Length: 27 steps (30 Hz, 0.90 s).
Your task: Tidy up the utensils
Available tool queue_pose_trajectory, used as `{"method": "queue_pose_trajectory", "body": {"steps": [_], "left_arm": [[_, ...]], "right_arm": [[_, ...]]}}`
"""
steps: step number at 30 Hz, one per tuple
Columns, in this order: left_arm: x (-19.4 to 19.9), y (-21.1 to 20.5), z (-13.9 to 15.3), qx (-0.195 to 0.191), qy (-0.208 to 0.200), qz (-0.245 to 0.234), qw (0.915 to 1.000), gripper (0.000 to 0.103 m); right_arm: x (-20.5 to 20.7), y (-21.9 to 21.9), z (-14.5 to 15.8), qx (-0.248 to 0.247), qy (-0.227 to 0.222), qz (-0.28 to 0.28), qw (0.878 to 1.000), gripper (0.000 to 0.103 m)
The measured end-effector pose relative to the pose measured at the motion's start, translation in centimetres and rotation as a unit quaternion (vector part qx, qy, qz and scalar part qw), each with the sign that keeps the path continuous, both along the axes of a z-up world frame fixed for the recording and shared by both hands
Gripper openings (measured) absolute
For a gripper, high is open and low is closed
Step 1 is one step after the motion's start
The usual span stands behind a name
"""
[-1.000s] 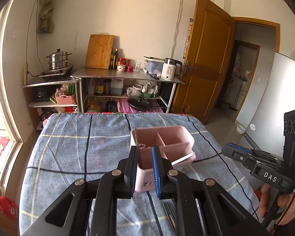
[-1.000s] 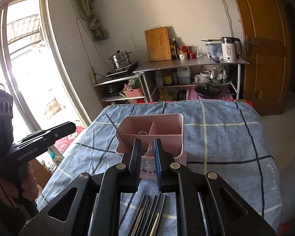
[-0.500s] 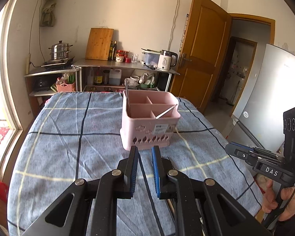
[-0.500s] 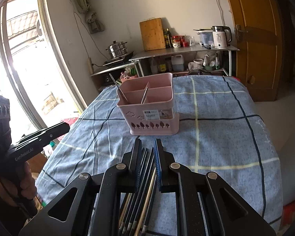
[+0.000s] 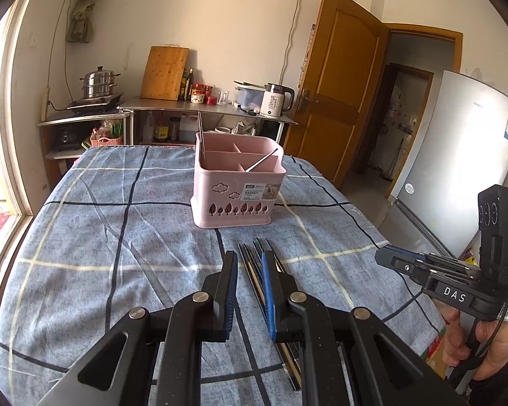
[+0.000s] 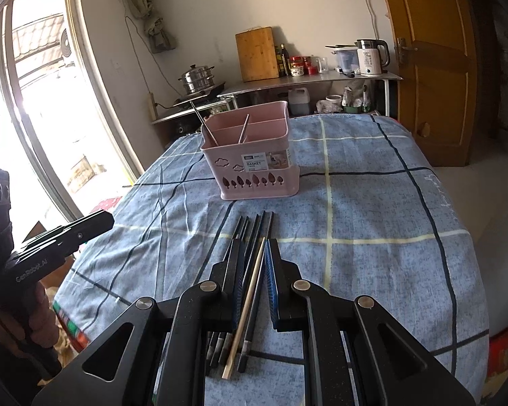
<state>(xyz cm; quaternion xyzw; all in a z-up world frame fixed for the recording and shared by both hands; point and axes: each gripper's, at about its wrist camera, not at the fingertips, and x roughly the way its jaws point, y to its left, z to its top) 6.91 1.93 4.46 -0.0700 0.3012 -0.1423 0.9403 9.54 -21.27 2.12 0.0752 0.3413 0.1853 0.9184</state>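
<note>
**Two grippers poised over chopsticks before a pink utensil basket**

A pink utensil basket (image 5: 237,182) stands upright on a blue checked tablecloth (image 5: 94,237), straight ahead of both pairs of jaws and well apart from them. A metal chopstick (image 5: 201,137) leans up out of its left compartment, and a second metal chopstick (image 5: 261,160) slants across the front right compartment, its tip above the rim. In the right wrist view the same basket (image 6: 254,155) carries a printed label on its front wall and a row of tree-shaped cut-outs along its base.

Between the basket and the jaws a bundle of dark chopsticks (image 6: 250,237) lies flat on the cloth, running lengthwise toward the cameras. Among them lies a pale wooden chopstick (image 6: 245,308), which passes through the gap of the right gripper (image 6: 254,253). That gripper's jaws are parted on either side of the sticks, not pressed against them. The left gripper (image 5: 249,264) likewise hangs released, its jaws apart with the near ends of the dark sticks seen between and below them.

Beyond the table stand a steel shelf unit (image 5: 206,108), a wooden cutting board (image 5: 164,72), a kettle (image 5: 276,99) and a stacked steamer pot (image 5: 98,83). A brown door (image 5: 338,77) stands ajar to the right.
</note>
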Motion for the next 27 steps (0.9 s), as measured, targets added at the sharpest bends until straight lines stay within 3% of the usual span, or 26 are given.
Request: {"method": "queue_pose_trajectory", "body": {"steps": [10, 21, 27], "left_arm": [[0.9, -0.4, -1.8, 0.005, 0.007, -0.001, 1.0000, 0.014], [5.7, -0.9, -4.9, 0.015, 0.028, 0.006, 0.9995, 0.014], [9.2, -1.7, -6.9, 0.012, 0.054, -0.004, 0.9984, 0.026]], "right_arm": [[0.4, 0.1, -1.3, -0.011, 0.005, -0.005, 1.000, 0.013], [3.7, 2.0, -3.3, -0.035, 0.015, 0.004, 0.999, 0.013], [6.5, 2.8, -4.9, -0.043, 0.037, 0.008, 0.998, 0.013]]}}
